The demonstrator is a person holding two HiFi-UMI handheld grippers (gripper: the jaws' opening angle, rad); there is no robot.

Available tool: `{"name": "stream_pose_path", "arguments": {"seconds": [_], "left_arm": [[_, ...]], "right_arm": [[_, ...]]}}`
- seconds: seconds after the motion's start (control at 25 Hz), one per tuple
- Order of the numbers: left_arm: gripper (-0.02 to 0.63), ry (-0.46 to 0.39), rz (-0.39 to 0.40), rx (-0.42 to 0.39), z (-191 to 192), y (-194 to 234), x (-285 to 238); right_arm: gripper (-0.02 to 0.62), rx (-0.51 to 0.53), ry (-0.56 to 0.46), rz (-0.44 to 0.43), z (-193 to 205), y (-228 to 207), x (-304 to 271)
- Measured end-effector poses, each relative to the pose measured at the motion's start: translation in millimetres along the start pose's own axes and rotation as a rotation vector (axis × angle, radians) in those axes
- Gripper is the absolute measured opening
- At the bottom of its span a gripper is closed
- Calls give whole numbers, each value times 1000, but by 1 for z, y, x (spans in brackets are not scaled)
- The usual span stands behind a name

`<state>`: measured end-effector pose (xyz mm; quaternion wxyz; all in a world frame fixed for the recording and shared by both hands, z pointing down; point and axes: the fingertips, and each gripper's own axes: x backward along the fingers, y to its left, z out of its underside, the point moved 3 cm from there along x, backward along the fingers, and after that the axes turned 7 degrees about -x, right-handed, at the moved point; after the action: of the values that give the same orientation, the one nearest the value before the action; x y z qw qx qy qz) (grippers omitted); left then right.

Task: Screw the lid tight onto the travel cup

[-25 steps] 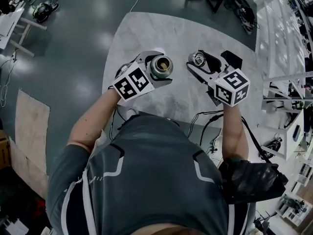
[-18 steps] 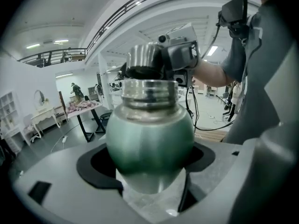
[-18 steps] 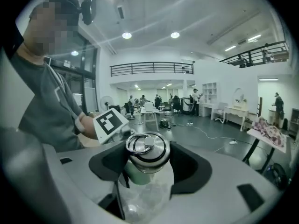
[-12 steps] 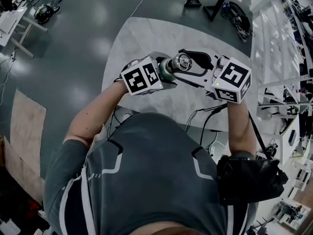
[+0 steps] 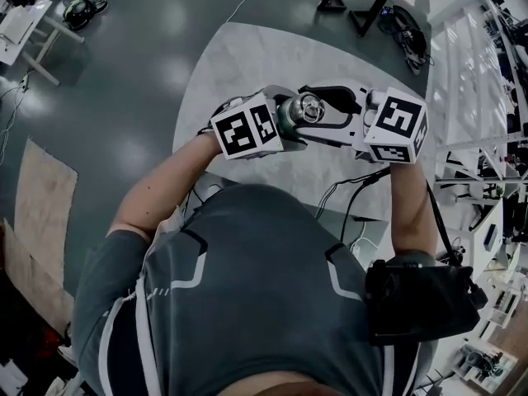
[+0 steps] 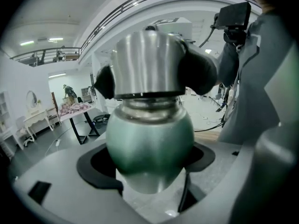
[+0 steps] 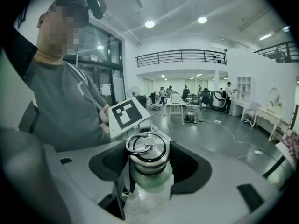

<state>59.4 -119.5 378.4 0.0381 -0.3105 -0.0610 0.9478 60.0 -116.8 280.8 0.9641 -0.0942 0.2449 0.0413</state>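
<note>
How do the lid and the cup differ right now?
The lid is bare silver metal; the cup is green. The lid is straight-sided with a ring on top; the cup bulges round. The right gripper clamps the lid; the left gripper clamps the cup. Both are shiny, and the lid sits on the cup's neck.

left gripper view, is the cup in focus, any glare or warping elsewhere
Left gripper view: the travel cup looks slightly soft up close, and the fisheye bows the balcony rail. Right gripper view: the lid is crisp; ceiling lights bloom. Head view: pale glare patches on the floor.
</note>
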Motion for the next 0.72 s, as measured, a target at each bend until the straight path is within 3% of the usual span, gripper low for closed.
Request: {"name": "stream_pose_path", "arguments": {"seconds": [0.12, 0.24, 0.52, 0.72], "left_arm": [[388, -4, 3, -2, -3, -2, 4], [388, 22, -19, 18, -3, -1, 1], [388, 149, -176, 82, 25, 11, -1], [388, 155, -152, 73, 25, 8, -3]], "right_arm": [[291, 4, 12, -37, -4, 3, 2], [291, -16, 26, -8, -2, 1, 3], [291, -164, -61, 313, 14, -10, -15], [291, -208, -47, 355, 17, -8, -13]]}}
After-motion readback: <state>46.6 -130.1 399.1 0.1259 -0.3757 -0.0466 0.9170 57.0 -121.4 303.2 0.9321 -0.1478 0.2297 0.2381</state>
